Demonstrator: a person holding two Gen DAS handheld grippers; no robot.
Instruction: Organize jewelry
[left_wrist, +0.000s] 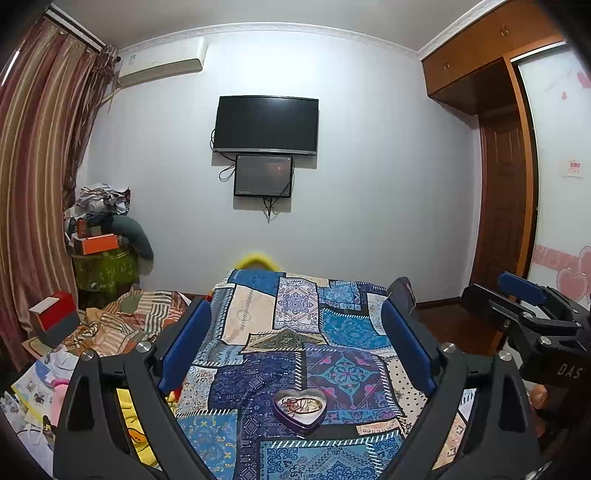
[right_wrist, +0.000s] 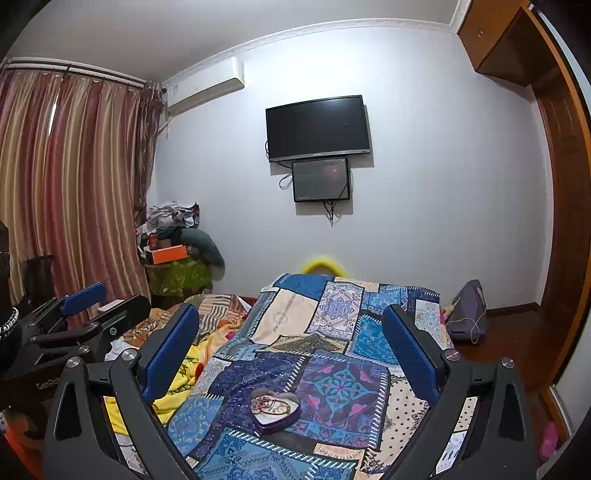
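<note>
The left gripper (left_wrist: 295, 343) hung above the bed with its blue-padded jaws spread wide and nothing between them. Below it, near the front edge of the blue patchwork bedspread (left_wrist: 343, 328), sat the purple heart-shaped metal tin (left_wrist: 300, 405), open, holding a loose tangle of thin chains and bangles (left_wrist: 301, 403). The right gripper (right_wrist: 291, 347) was likewise wide open and empty. The chains would likely be light, limp and prone to snagging; pinching a single strand at the top of the tangle seemed safest.
</note>
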